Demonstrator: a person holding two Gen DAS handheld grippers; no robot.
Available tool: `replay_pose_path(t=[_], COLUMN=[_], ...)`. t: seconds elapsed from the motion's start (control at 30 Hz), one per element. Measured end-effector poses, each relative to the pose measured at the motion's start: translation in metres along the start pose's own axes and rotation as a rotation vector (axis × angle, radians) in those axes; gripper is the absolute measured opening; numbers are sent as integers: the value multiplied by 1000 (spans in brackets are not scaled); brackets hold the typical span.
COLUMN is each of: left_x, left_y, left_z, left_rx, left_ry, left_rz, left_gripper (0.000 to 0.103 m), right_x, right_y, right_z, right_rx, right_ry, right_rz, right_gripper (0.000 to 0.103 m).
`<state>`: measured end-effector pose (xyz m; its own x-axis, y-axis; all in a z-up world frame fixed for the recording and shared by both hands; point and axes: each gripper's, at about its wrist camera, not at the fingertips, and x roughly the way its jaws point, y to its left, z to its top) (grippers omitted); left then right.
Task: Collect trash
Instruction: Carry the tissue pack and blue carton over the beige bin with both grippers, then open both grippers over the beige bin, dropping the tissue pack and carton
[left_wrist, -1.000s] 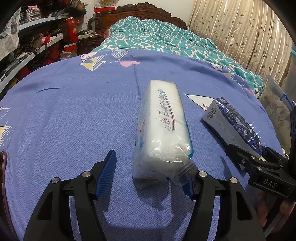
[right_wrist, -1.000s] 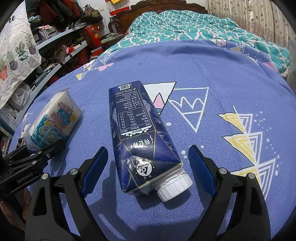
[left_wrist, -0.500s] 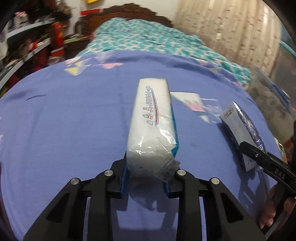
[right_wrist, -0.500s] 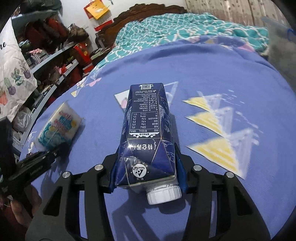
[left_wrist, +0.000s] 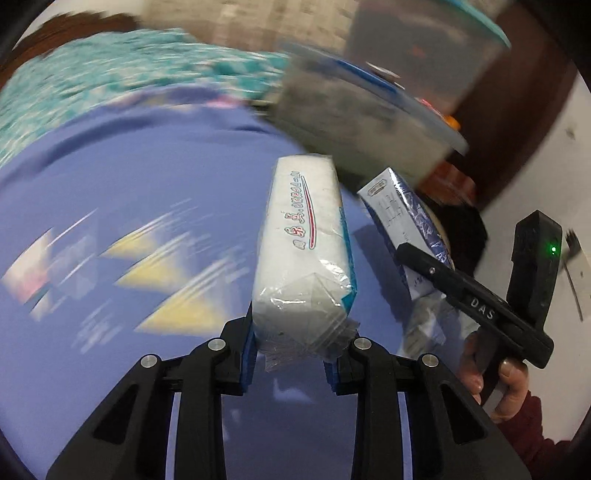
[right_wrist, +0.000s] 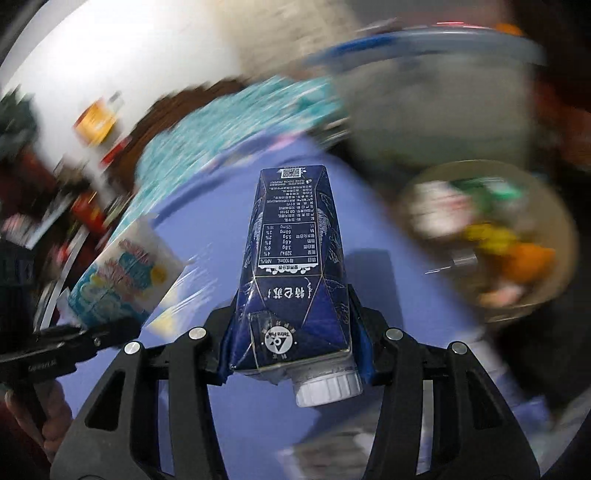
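A: Status, near to far. Landmark = the bin.

B: Two grippers, both loaded. Left gripper (left_wrist: 291, 349): blue pads clamped tight on the near end of one tissue pack (left_wrist: 304, 254), narrow gap, nothing else in it. The pack sticks straight out from the fingers, held up over the blue bedsheet (left_wrist: 140, 177).

A: Right?

B: Right gripper (right_wrist: 295, 352): closed on the cap end of one dark blue milk carton (right_wrist: 293, 258), pads pressed on both its sides. White screw cap (right_wrist: 327, 386) faces the camera, just below the pads. The carton is also in the air over the sheet.

A: Where relative to the bin?

B: One round bin (right_wrist: 487, 240), seen from the right wrist, sits past the sheet's edge to the right of the carton and beyond it. It holds mixed rubbish, too blurred to count. Carton is near the bin but not over it. The pack is on the far side of the carton from the bin.

A: Anything beyond?

B: One clear blue-rimmed storage box (left_wrist: 365, 110) behind the bin, and a teal patterned quilt (left_wrist: 92, 74) farther back on the bed. Heavy motion blur, so no finer detail.
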<state>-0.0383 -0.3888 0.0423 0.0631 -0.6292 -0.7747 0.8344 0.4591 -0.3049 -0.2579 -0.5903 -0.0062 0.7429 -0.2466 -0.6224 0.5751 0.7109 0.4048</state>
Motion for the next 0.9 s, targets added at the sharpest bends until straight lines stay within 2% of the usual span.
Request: replay_pose_path(t=[0.03,0.07,0.13,0.17,0.27,0.37,0.47,0.53,0.6,0.63,0.73,0.87,0.9], left_x=[12,26,56,74,113,153,181,198,206,207,205,192,187], left_y=[-14,-32,-65,-82,-120,-143,-152,-156,-151,-148,-135,-122,-121], left_z=[8,18,38,47,66,79,88,94,98,101,103,103,101], left_rx=[22,44,79,96,124,124,86,76,50,42,12,-4,0], left_ry=[10,27,64,83,129,166,180,198,201,201,197,176,165], left_rz=[-15,-39,-94,-115,-135,-149,-162,-149,-112,-110,-111,-124,-129], left_gripper=[27,27,27,28,28,28,30,49,69,72,73,71,65], right_x=[-4,-4,-11,-10,-6,0,10,18,19,16,3,-12,-20], right_y=[-17,-17,-73,-89,-128,-145,-144,-140,-150,-151,-148,-145,-147], right_z=[5,5,23,28,38,42,41,43,41,40,34,27,21], right_rx=[33,33,118,140,240,308,310,283,304,303,238,208,208], right_ry=[-12,-12,-40,-38,-33,-41,-22,-10,6,4,-19,-53,-71], right_rz=[-19,-19,-99,-120,-124,-118,-126,-161,-130,-128,-161,-183,-181], right_gripper=[52,52,52,52,52,52,52,54,57,60,66,68,68])
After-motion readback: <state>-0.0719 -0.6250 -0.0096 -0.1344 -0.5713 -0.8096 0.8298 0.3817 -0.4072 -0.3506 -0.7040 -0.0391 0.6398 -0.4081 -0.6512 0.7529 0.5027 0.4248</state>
